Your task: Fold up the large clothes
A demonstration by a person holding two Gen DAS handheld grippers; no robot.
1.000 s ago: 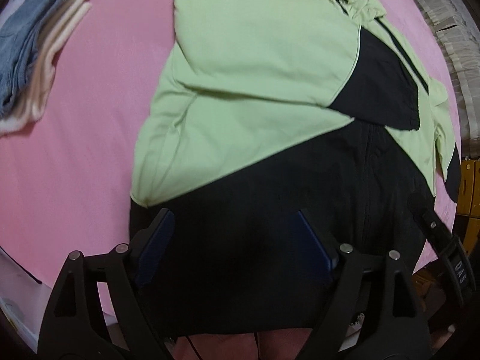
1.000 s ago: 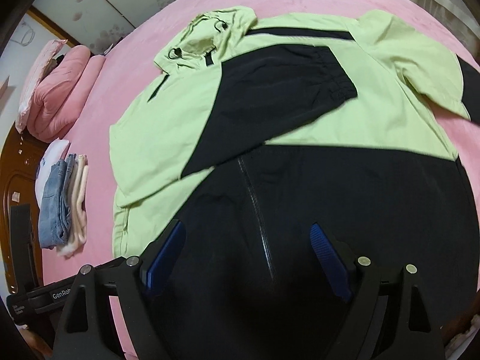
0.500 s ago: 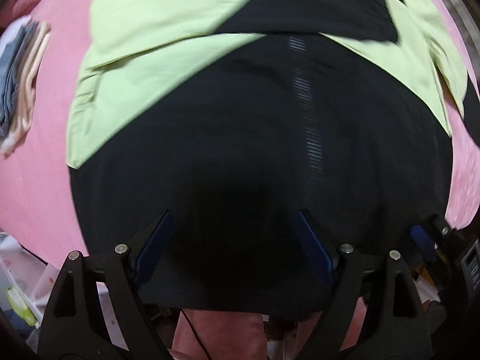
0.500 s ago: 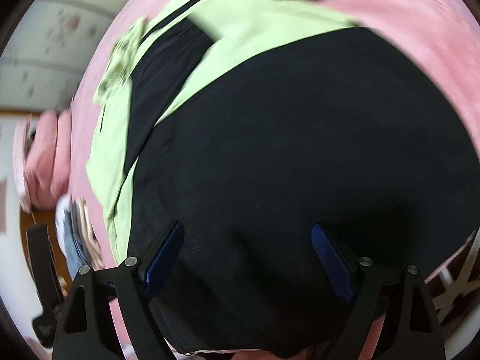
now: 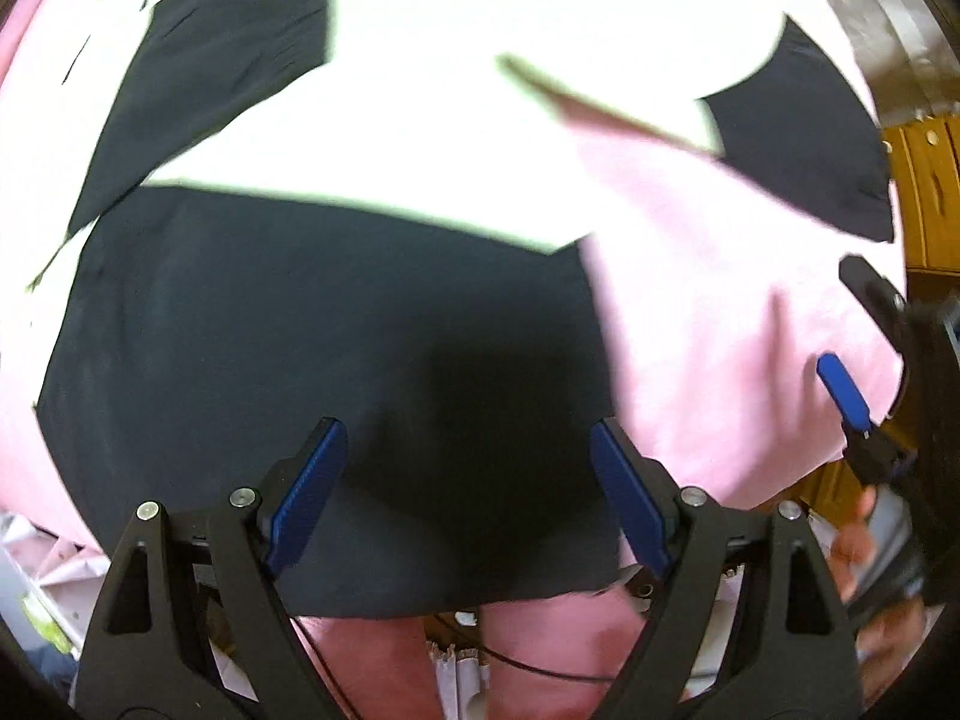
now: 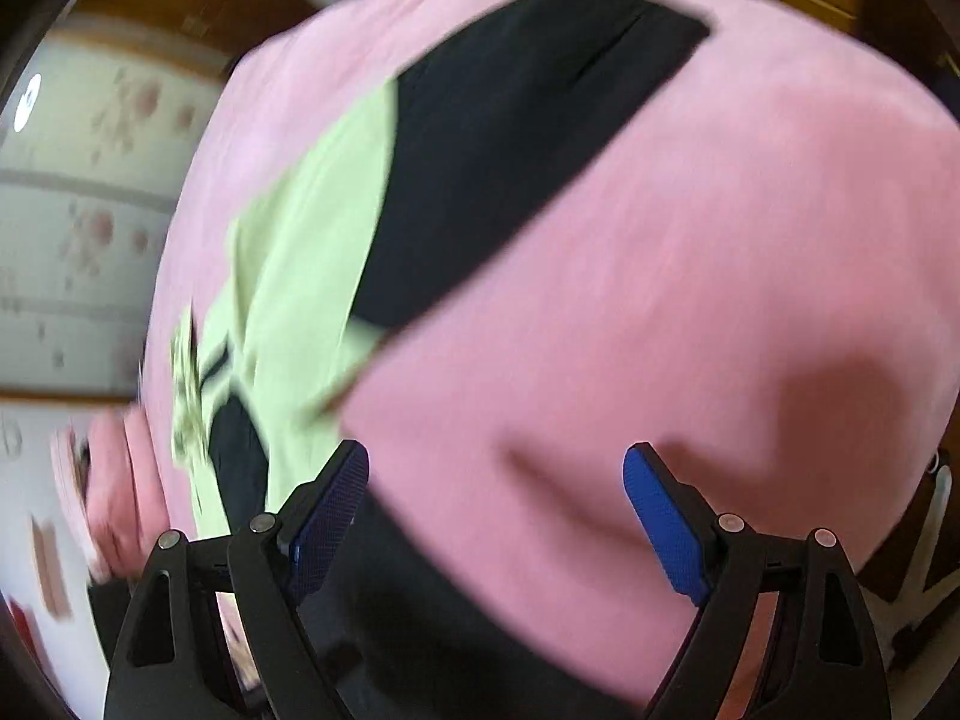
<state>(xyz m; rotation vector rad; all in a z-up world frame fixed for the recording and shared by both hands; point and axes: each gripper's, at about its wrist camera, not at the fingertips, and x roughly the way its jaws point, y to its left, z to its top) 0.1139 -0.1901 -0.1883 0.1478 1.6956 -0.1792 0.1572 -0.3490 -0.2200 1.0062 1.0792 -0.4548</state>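
A lime-green and black jacket (image 5: 312,324) lies spread on a pink bed (image 5: 720,324). In the left wrist view its black lower part fills the middle, and the green part above is washed out white. My left gripper (image 5: 465,486) is open and empty over the black hem near the bed's front edge. My right gripper (image 6: 495,510) is open and empty over bare pink bedding, with the jacket's black hem (image 6: 390,594) at its left finger. A green and black sleeve (image 6: 480,168) lies beyond. The right gripper also shows at the right of the left wrist view (image 5: 852,396).
The bed's front edge runs just below both grippers. Wooden furniture (image 5: 924,180) stands at the bed's right side. Pink pillows (image 6: 114,480) lie at the far left of the right wrist view, by a floral wall (image 6: 90,210).
Both grippers have swung right along the jacket's hem. The left now sits over the hem's right part; the right has passed off the jacket onto bare bedding. Both stay open.
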